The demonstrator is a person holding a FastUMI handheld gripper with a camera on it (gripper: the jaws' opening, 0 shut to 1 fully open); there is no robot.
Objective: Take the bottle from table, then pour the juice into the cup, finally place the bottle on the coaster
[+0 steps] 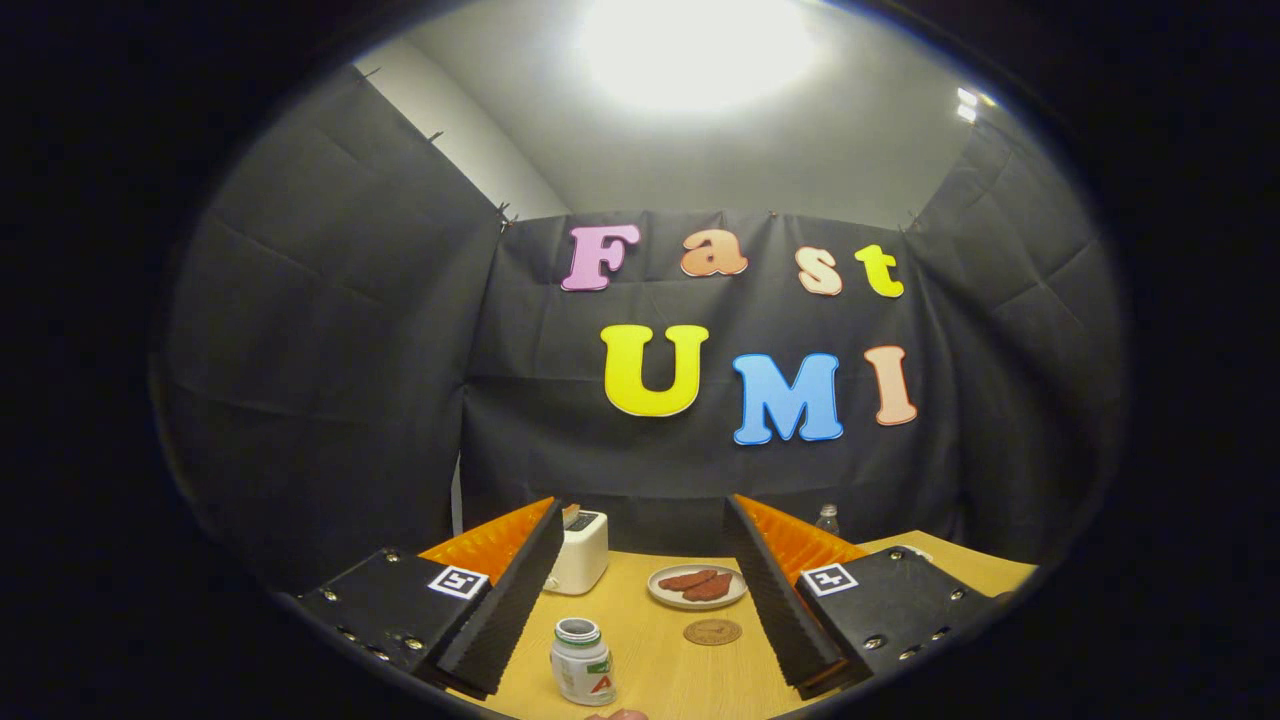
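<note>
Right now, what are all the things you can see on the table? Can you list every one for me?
bottle: one, white with an open top, standing upright on the table between the gripper's fingers, nearer the left one
coaster: one, brown and round, lying flat beyond the bottle
plate: one, white, beyond the coaster, holding reddish-brown slices
toaster: one, white, at the back of the table beside the left finger
clear bottle: one, see-through, at the back behind the right finger
table: one, light wood
booth wall: black cloth, behind the table
gripper: one, fingers wide open, touching nothing
</note>
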